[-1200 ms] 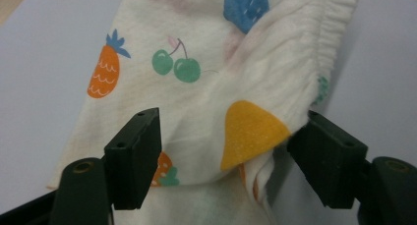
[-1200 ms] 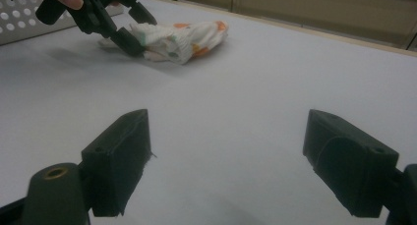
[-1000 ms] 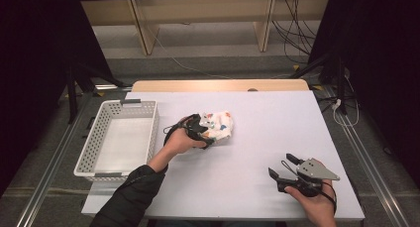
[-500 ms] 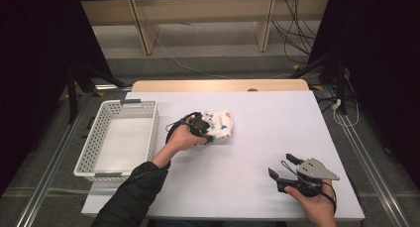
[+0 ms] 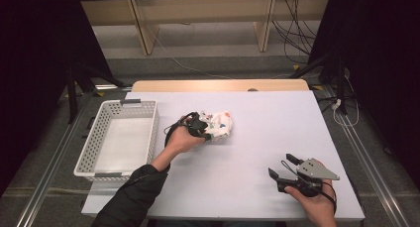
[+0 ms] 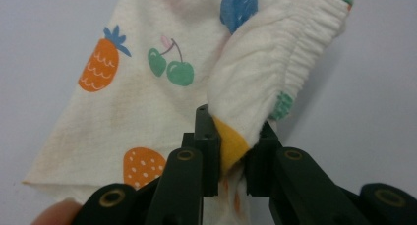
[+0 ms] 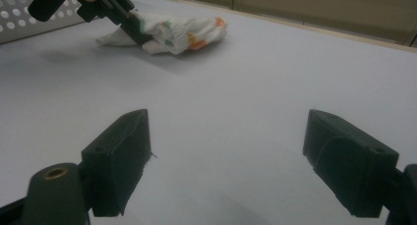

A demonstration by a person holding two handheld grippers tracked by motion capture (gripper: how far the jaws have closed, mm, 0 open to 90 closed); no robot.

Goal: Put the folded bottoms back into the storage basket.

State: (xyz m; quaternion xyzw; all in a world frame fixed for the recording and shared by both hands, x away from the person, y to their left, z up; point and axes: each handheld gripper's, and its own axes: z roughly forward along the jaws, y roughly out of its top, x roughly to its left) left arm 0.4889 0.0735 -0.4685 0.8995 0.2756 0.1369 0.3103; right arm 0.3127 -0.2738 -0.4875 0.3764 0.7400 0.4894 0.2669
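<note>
A: Table (image 5: 257, 138), basket (image 5: 124, 138) at nine o'clock. Where's the fruit-print cloth (image 5: 220, 125)?

B: Centre, slightly toward eleven. Your left gripper (image 6: 231, 156) has just been closing; it's pinching a fold for lifting. Right gripper (image 5: 289, 172), five o'clock, gapes idle.

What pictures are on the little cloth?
Fruit prints on cream cloth: orange pineapple, green cherries. Best in the left gripper view.

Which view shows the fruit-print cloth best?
The left gripper view: the cloth sits close up, prints clear, a fold pinched in the left claw. The high view and right gripper view show it small and crumpled.
</note>
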